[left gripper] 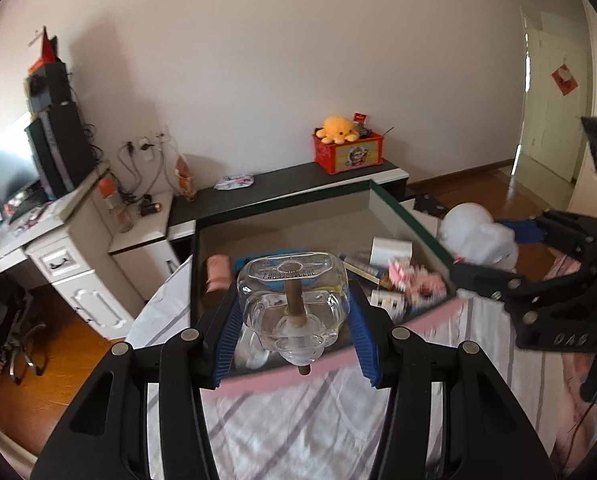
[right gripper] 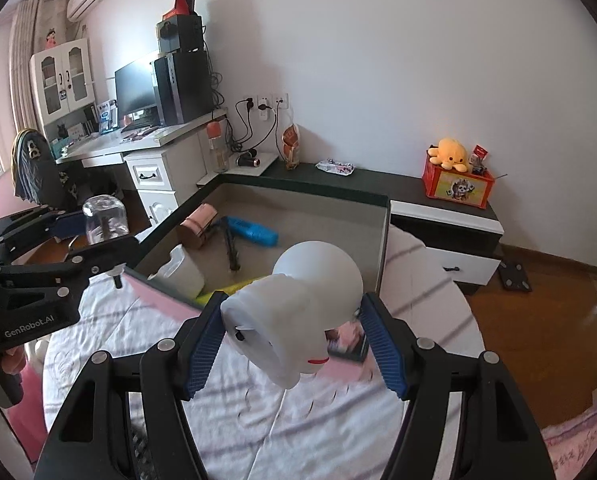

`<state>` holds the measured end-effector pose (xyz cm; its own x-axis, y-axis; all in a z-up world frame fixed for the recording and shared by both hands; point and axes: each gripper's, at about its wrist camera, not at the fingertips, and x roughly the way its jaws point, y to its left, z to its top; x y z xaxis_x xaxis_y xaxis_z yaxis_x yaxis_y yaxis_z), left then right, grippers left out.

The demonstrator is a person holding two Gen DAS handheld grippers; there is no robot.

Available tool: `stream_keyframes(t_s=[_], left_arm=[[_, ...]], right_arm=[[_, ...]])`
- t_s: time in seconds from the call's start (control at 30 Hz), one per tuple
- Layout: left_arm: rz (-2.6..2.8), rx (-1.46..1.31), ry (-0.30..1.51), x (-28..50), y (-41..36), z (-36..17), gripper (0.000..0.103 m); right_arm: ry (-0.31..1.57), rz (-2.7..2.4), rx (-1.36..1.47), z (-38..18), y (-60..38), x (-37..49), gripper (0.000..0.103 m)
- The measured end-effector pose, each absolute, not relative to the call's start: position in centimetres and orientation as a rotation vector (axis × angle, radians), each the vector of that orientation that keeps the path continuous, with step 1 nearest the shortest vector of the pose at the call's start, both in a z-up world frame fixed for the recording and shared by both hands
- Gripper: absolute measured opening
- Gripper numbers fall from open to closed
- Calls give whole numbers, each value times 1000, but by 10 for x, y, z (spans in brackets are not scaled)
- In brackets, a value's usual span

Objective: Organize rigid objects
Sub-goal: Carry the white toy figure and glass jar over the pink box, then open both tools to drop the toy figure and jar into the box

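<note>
While both tools are hanging above the open cardboard box (right gripper: 382,240) on the bed, the left gripper (left gripper: 294,320) is pinching a clear glass bottle (left gripper: 292,296), neck toward the camera; the right gripper (right gripper: 294,336) is clamping a white frosted round-headed lamp (right gripper: 298,316), its long axis pointing toward the box.

Clear glossy glass bottle (left gripper: 292,300) (matt white plastic lamp (right gripper: 298,316)).
</note>
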<state>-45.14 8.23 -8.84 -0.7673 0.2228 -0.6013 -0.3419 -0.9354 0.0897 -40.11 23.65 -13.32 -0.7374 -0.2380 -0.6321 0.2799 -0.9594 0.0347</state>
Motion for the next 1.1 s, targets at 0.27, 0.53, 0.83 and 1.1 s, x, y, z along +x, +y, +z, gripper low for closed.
stream_keyframes(t_s=[0.27, 0.53, 0.83, 1.1], left_arm=[[2644, -975, 320, -524, 101, -103, 51], [2615, -1103, 370, -565, 109, -143, 51], [2613, -1137, 361, -568, 104, -157, 51], [2697, -1109, 296, -546, 83, -142, 84]], right_arm=[[151, -2644, 1053, -151, 228, -467, 69], [221, -2590, 1153, -179, 215, -518, 69], [266, -2560, 1157, -188, 204, -530, 68], [273, -2578, 1119, -178, 200, -514, 68]])
